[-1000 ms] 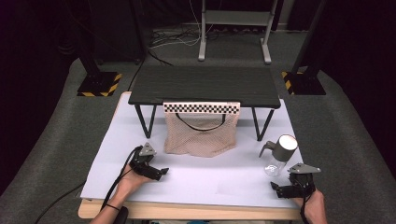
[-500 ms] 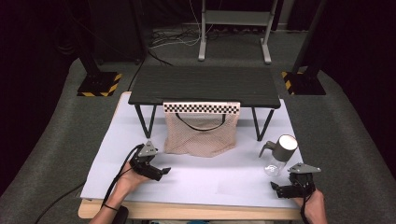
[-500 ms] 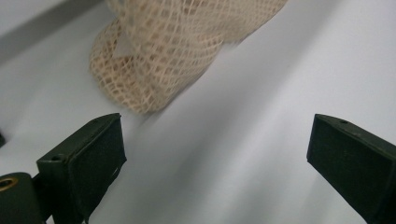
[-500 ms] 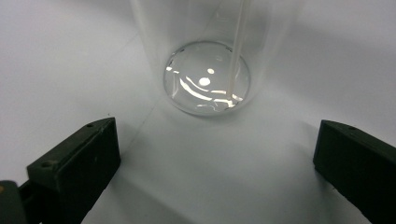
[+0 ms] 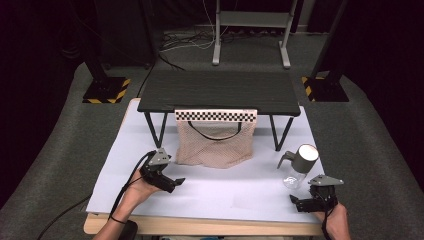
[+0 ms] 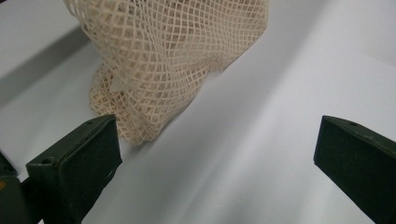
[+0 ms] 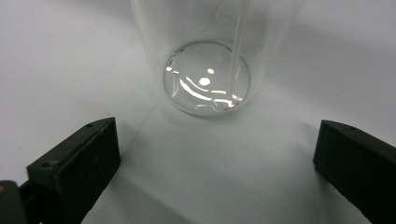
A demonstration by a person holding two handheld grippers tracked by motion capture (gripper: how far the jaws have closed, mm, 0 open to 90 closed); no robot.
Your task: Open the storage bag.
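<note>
Mesh bag [image 5: 215, 145] now sits just ahead of the left gripper [image 5: 172, 182], which has crept rightward toward it, jaws spread and empty. Right gripper [image 5: 296, 202] has stayed put near the glass bottle [image 5: 299, 167], also wide open, so the bag likely gets grasped first.

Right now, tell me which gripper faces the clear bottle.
The right gripper: its open jaws frame the clear bottle with the grey pump top. The left gripper, also open, points at the mesh bag instead.
</note>
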